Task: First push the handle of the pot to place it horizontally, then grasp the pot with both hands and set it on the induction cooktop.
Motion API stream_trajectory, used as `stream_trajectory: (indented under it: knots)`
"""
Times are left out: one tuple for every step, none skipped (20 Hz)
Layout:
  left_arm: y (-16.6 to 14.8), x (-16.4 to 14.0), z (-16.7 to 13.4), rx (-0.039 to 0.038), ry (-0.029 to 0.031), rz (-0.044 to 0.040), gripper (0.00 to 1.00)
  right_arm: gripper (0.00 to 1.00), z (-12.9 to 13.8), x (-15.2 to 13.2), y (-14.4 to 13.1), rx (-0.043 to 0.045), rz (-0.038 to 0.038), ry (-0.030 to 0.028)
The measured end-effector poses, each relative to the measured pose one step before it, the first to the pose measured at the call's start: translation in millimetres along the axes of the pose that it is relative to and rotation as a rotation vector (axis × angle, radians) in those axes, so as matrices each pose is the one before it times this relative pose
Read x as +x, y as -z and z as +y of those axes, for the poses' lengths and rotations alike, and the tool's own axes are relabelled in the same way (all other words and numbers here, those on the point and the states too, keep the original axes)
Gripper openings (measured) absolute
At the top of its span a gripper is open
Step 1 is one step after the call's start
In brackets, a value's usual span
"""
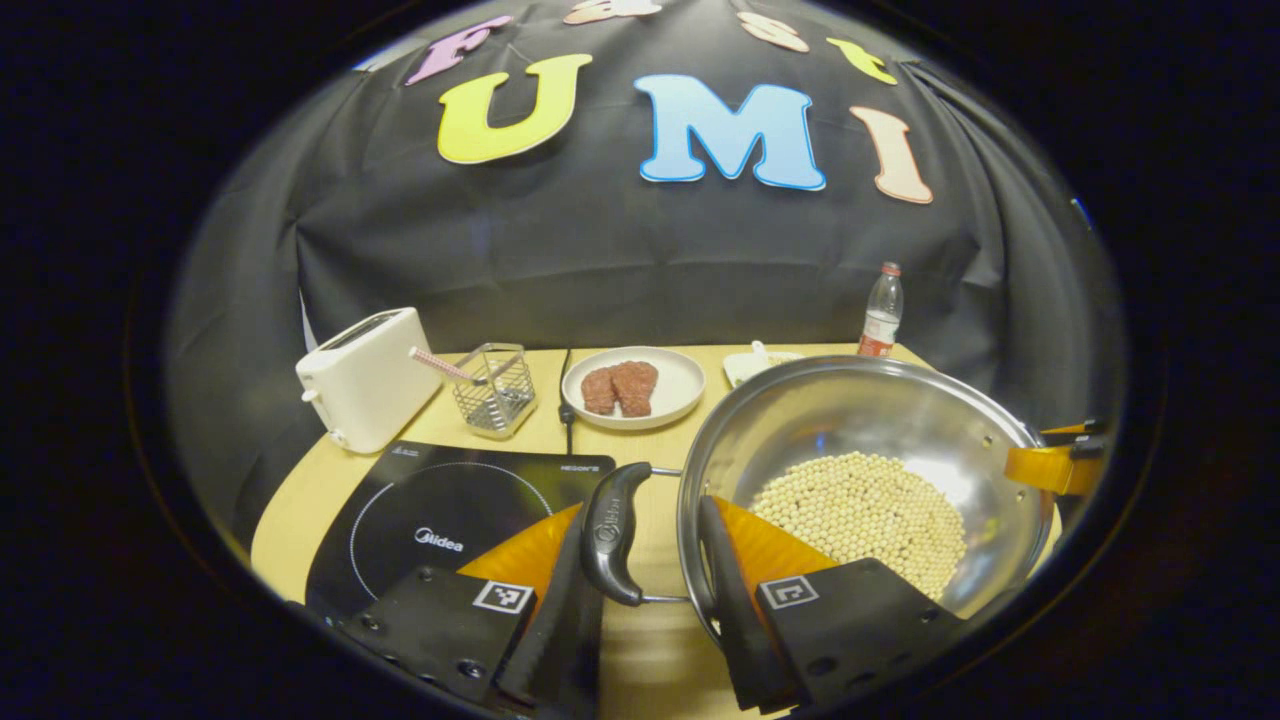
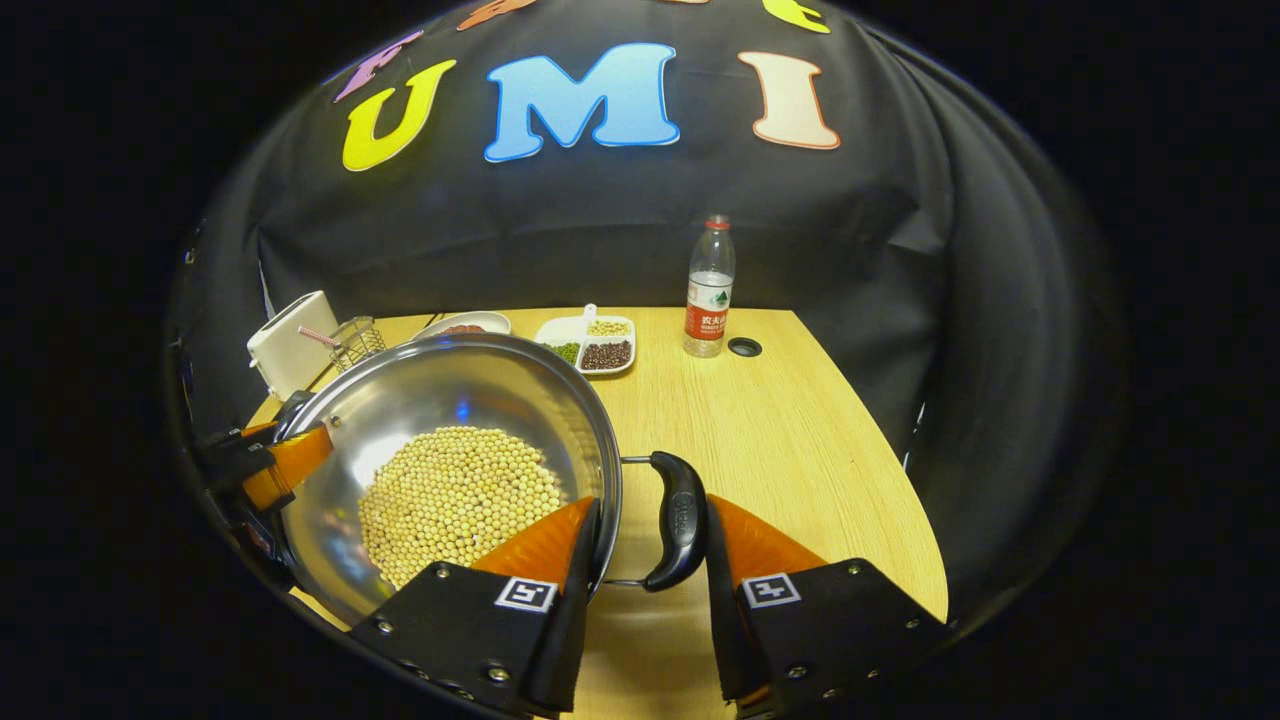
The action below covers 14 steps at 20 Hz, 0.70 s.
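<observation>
A steel pot [image 1: 850, 410] holding soybeans [image 1: 860, 510] is just right of the black induction cooktop [image 1: 440, 510] on the wooden table. My left gripper [image 1: 643, 505] is shut on the pot: one finger presses its black side handle [image 1: 612, 530], the other sits inside the rim. The right gripper's orange finger [image 1: 1045, 467] shows at the opposite rim. In the right gripper view, my right gripper [image 2: 653, 500] clamps the pot [image 2: 470, 385] the same way, around the other handle [image 2: 680, 525] and rim. I cannot tell whether the pot rests on the table.
A white toaster [image 1: 365, 375], a wire basket [image 1: 492, 388] and a plate of meat [image 1: 633, 385] stand behind the cooktop. A water bottle [image 2: 708, 290] and a divided dish of beans [image 2: 590, 345] are at the back. Bare table [image 2: 800, 450] lies right of the pot.
</observation>
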<state>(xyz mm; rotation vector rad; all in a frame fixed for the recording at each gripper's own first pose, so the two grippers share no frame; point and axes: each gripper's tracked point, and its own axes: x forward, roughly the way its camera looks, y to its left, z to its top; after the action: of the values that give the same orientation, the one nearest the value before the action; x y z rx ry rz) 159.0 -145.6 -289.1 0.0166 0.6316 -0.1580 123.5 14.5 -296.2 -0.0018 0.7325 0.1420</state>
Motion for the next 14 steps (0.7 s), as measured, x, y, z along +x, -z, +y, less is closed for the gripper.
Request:
stream_trajectory:
  knots:
    - [0.25, -1.54, 5.83, 0.00250, 0.00498, 0.00188, 0.68, 0.53, 6.10, -3.34, 0.01, 0.00690, -0.00024, 0.00622]
    - [-1.26, -1.80, 6.06, 0.00473, 0.00614, -0.00257, 0.64, 0.53, 6.38, -3.10, 0.57, 0.00351, -0.00159, 0.00386]
    - [-2.58, -2.54, 6.61, 0.00549, 0.00265, -0.00819, 0.64, 0.53, 6.41, -1.19, 0.57, 0.00614, 0.00065, 0.00241]
    - [-1.73, -1.60, 6.99, 0.00667, 0.00224, -0.00418, 0.64, 0.53, 6.34, -3.25, 1.18, 0.00526, 0.00197, 0.00332]
    - [0.87, -0.82, 6.19, 0.00390, 0.00419, -0.00174, 0.68, 0.53, 6.69, -3.36, 0.59, 0.00401, -0.00127, 0.00351]
    - [0.32, -1.03, 6.03, 0.00065, 0.00600, -0.00052, 0.63, 0.53, 6.00, -2.32, -0.41, 0.00202, -0.00340, 0.00379]
    - [0.16, -1.49, 6.47, -0.00065, 0.00409, 0.00077, 0.63, 0.53, 5.40, -3.09, 0.66, 0.00093, 0.00007, 0.00274]
    - [-0.37, -0.78, 7.12, 0.00108, 0.00224, -0.00065, 0.68, 0.53, 3.49, 1.76, 1.71, 0.00200, 0.00039, 0.00202]
    - [1.51, -2.97, 6.22, 0.00087, 0.00361, -0.00048, 0.64, 0.53, 4.84, -1.58, 0.35, 0.00403, -0.00373, 0.00265]
    - [0.82, -2.00, 6.56, 0.00020, 0.00319, -0.00064, 0.64, 0.53, 8.32, -3.98, -0.22, 0.00267, -0.00254, 0.00228]
    - [0.11, -1.41, 7.05, 0.00153, 0.00357, -0.00037, 0.64, 0.53, 7.87, -3.40, 1.99, 0.00209, -0.00075, 0.00318]
    - [1.36, -0.05, 5.51, 0.00366, 0.00338, 0.00052, 0.64, 0.53, 6.71, -3.48, 0.97, 0.00148, -0.00043, 0.00355]
    - [-0.17, -0.59, 6.83, 0.00221, 0.00304, -0.00082, 0.64, 0.53, 7.00, -0.46, 0.86, 0.00146, -0.00110, 0.00199]
    - [0.21, -0.85, 7.51, -0.00073, 0.00228, -0.00291, 0.64, 0.53, 6.84, -0.89, 0.46, 0.00121, -0.00164, 0.00073]
